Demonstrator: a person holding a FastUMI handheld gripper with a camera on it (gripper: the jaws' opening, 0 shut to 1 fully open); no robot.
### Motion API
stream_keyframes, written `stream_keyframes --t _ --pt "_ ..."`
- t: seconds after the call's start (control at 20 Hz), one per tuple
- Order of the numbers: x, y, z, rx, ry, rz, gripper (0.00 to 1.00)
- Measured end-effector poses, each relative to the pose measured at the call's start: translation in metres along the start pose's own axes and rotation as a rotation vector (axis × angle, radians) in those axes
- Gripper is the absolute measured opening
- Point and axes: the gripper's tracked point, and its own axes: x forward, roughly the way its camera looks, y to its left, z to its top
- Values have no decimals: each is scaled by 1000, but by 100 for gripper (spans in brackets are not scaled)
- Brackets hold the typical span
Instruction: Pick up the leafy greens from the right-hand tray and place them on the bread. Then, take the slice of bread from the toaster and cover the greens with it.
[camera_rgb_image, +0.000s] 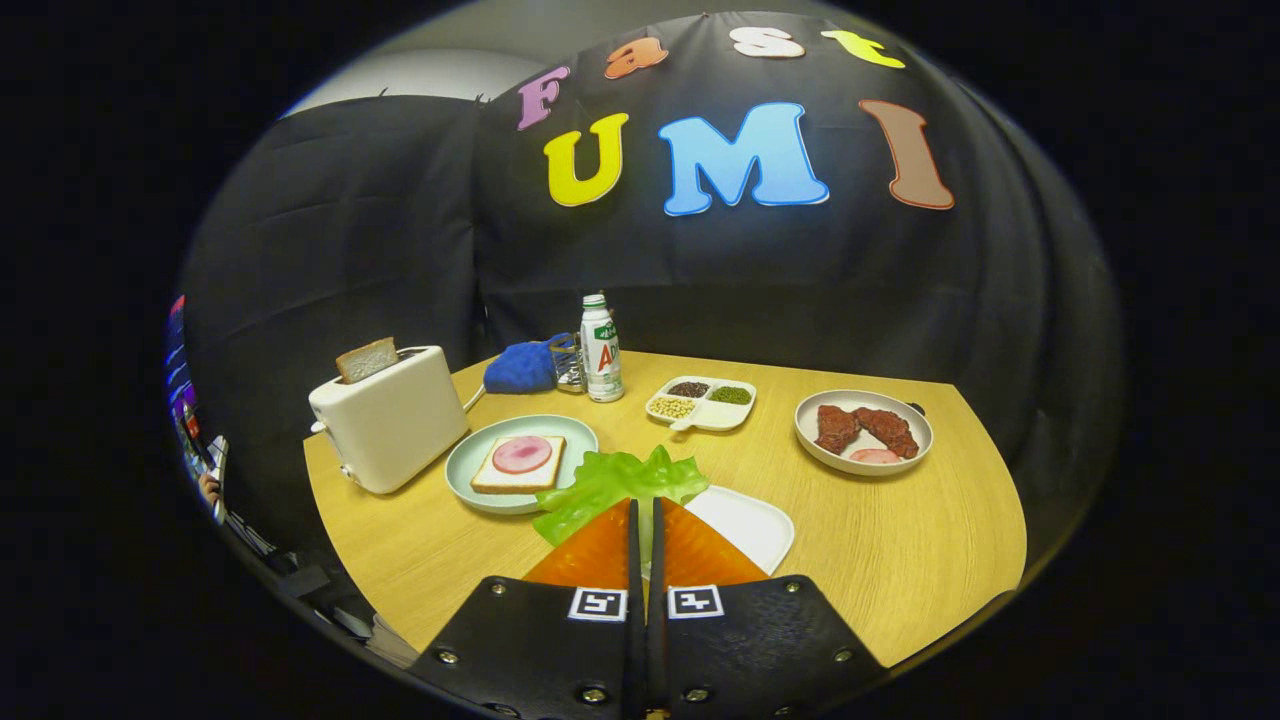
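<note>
Blue cloth (521, 368) at the wooden table's (900, 560) far edge, small glass jar (569, 366) and white bottle (601, 350) beside it, divided dish of beans (701, 402), plate of meat (864, 431) further right

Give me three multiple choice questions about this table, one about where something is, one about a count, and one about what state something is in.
1. Where is the bottle?
A. beside the blue cloth
B. on the toaster
C. on the meat plate

2. How many compartments does the divided dish have?
A. two
B. three
C. five

3. What is the gripper doing?
A. open above the toaster
B. shut on the lettuce
C. holding the bottle

Answers:
1. A, the bottle stands right next to the cloth.
2. B, three sections show different fillings.
3. B, both fingers press together on the leaf, which sticks out ahead of them.
</note>
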Motion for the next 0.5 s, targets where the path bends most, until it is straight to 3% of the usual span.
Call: stream_keyframes --t 0.5 --pt "46 56 14 22 -2 86 1"
